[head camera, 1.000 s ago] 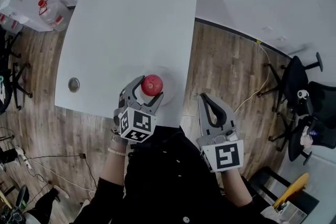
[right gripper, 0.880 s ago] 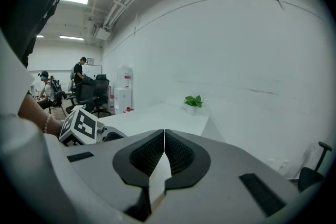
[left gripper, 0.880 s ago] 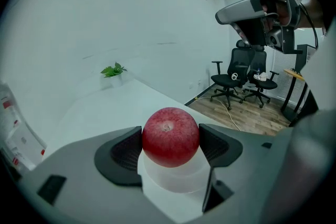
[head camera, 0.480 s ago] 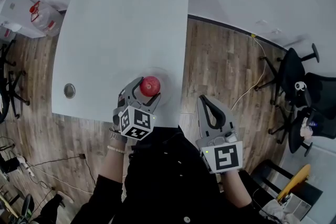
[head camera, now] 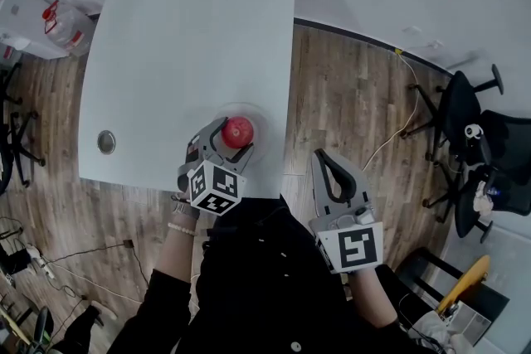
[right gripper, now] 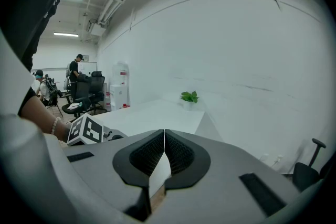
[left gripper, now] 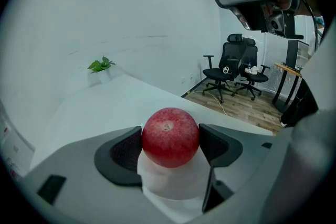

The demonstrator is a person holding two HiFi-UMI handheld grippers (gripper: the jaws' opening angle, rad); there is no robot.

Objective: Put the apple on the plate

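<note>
A red apple [head camera: 238,130] rests over a white plate [head camera: 259,118] near the front edge of the white table [head camera: 191,29]. My left gripper [head camera: 236,138] is shut on the apple, one pad against each side. In the left gripper view the apple [left gripper: 170,136] fills the gap between the dark pads, with the plate [left gripper: 173,183] right under it. Whether the apple touches the plate I cannot tell. My right gripper [head camera: 329,159] hangs over the wooden floor, right of the table, shut with nothing in it; its pads meet in the right gripper view [right gripper: 164,150].
A round metal grommet [head camera: 106,142] sits in the table's front left. A small potted plant [left gripper: 102,65] stands at the table's far end. Black office chairs [head camera: 474,128] and a cable [head camera: 406,116] lie to the right; plastic containers [head camera: 62,19] stand at left.
The left gripper stays closed round the apple and has edged slightly forward over the plate. The head view has shifted a little. The right gripper has hardly moved.
</note>
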